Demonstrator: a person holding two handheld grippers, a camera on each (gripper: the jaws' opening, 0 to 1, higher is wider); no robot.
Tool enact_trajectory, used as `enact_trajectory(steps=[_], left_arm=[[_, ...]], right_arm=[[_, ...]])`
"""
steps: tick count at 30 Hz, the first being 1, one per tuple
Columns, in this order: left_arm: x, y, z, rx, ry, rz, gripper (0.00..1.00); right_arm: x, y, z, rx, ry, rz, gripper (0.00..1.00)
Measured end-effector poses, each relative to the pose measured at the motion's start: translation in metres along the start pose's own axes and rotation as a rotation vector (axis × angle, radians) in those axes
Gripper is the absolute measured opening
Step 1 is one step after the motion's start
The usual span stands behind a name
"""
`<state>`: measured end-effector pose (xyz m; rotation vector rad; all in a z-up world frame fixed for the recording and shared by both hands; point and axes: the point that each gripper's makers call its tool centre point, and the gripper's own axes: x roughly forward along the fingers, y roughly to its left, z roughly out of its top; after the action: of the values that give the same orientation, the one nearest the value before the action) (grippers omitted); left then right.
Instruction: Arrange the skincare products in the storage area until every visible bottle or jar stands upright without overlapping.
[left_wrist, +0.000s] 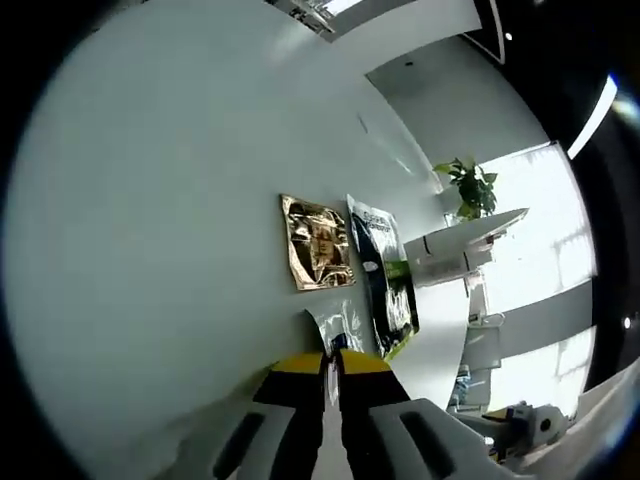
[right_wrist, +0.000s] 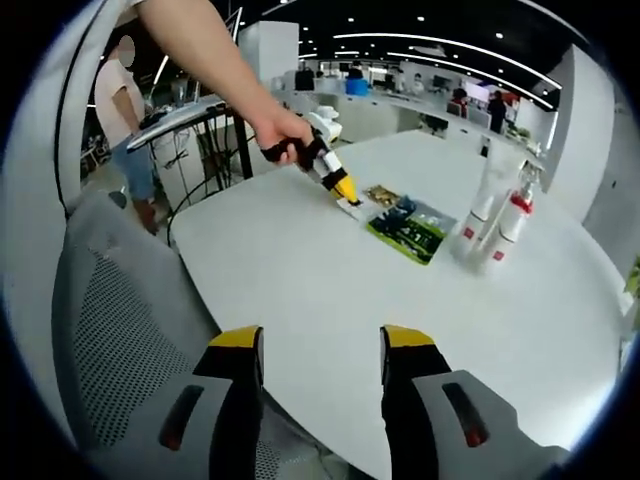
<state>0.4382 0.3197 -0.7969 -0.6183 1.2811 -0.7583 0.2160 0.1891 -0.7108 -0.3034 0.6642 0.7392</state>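
white table (right_wrist: 300, 270), left gripper (left_wrist: 333, 362) pinching silver sachet (left_wrist: 335, 325)

On the table (right_wrist: 300, 270) ahead of me, flat sachets (right_wrist: 405, 225) lie side by side near the middle. To their right two bottles (right_wrist: 495, 225) stand upright, just beside each other, perhaps touching. My left gripper (right_wrist: 345, 190) sits at the sachets' left end. A chair (right_wrist: 120, 330) stands before the table's near edge.
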Motion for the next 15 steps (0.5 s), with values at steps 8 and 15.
enact_trajectory(steps=[8, 15], left_arm=[[-0.0004, -0.0030, 0.0005, -0.021, 0.019, 0.002, 0.08], [-0.0076, -0.0062, 0.0024, -0.003, 0.021, 0.018, 0.16]], right_arm=[[-0.0003, 0.0013, 0.0012, -0.011, -0.004, 0.003, 0.45], [-0.0015, 0.0012, 0.0040, -0.016, -0.016, 0.002, 0.45]])
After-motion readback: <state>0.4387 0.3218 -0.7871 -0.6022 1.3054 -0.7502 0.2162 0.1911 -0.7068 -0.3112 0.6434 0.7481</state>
